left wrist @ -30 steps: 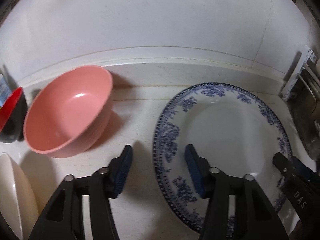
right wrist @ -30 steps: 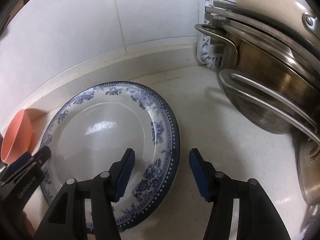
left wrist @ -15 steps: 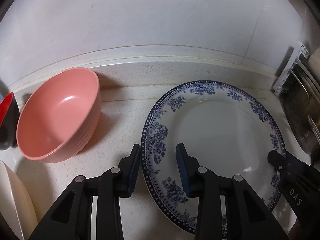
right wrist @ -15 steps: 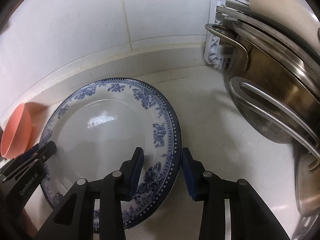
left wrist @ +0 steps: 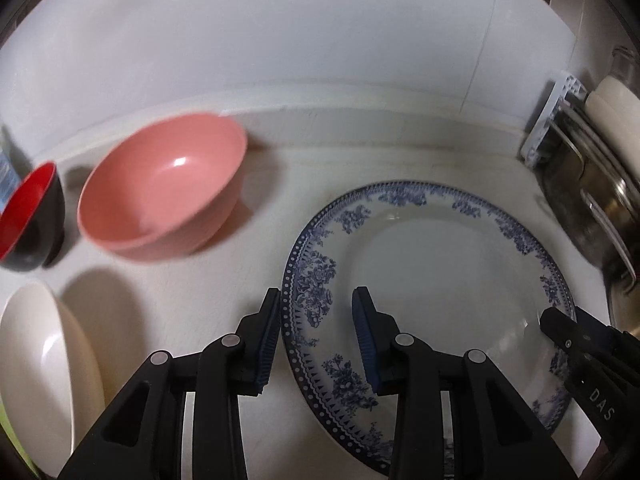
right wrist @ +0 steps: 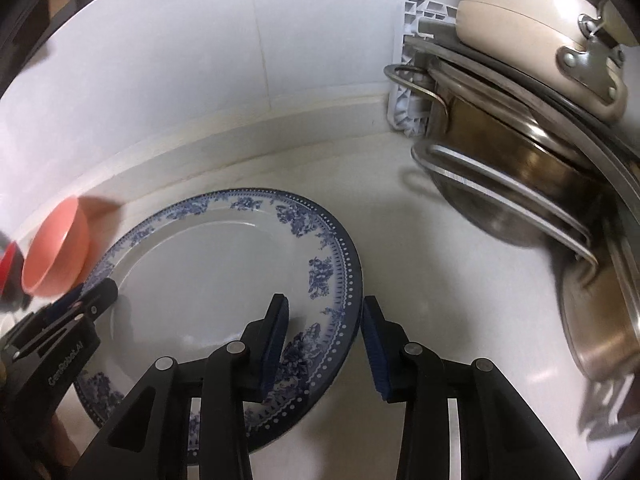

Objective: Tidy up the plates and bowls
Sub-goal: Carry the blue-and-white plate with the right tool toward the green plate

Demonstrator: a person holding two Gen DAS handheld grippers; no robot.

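Two grippers straddle opposite edges of the same blue-patterned plate [left wrist: 436, 276], and that shared hold is what any lift will depend on. From the left wrist, the left gripper [left wrist: 316, 336] has its blue pads on either side of the plate's left rim: the outer pad sits just outside the edge, the inner one over the patterned band, with a gap visible between pad and china, so the jaws look partly closed around the rim but not clearly pinching it. The plate lies on the pale counter [left wrist: 192, 304], extending ahead and to the right of this gripper, and the right gripper's black tip shows at the far right edge. A pink bowl [left wrist: 164, 188], a red-and-black bowl [left wrist: 28, 216] and a cream bowl [left wrist: 36, 356] sit to the left, apart from the plate. From the right wrist, the right gripper [right wrist: 324, 340] brackets the plate's [right wrist: 224, 264] right rim in the same way, one pad over the face, the other just outside, narrowed but seemingly not yet clamped. The plate runs ahead and left of it, and stacked steel pots [right wrist: 508, 168] stand well to the right. Both hands look equally near, so closing together seems the likely next need.
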